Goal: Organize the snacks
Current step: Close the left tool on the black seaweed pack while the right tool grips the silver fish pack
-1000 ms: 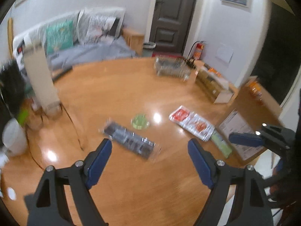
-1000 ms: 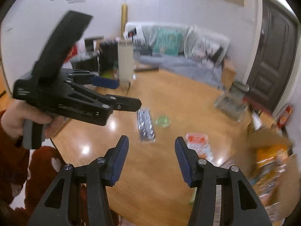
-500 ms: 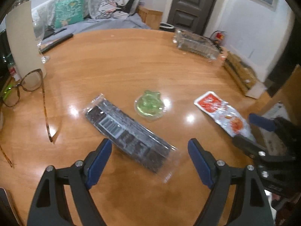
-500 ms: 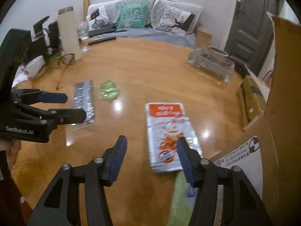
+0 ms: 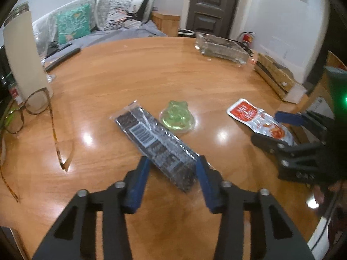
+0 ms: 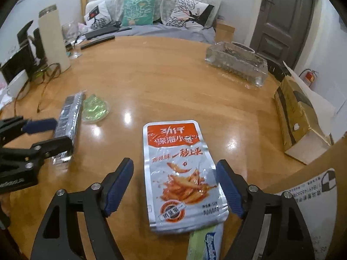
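We're bracketing the dark foil snack pack [image 5: 155, 145] w/ the left hand-held gripper [image 5: 172, 169], jaws part-closed round its near end but prob not pinching yet. Right hand-held gripper [image 6: 174, 182] is hanging wide open over the red fish snack pouch [image 6: 181, 173] on the desk [image 6: 162, 75]. Imo squeeze slow, foil's slippery.

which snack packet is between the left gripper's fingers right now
The long dark cookie packet; the left gripper straddles its near end. The red-and-silver fish pouch lies between the right gripper's fingers.
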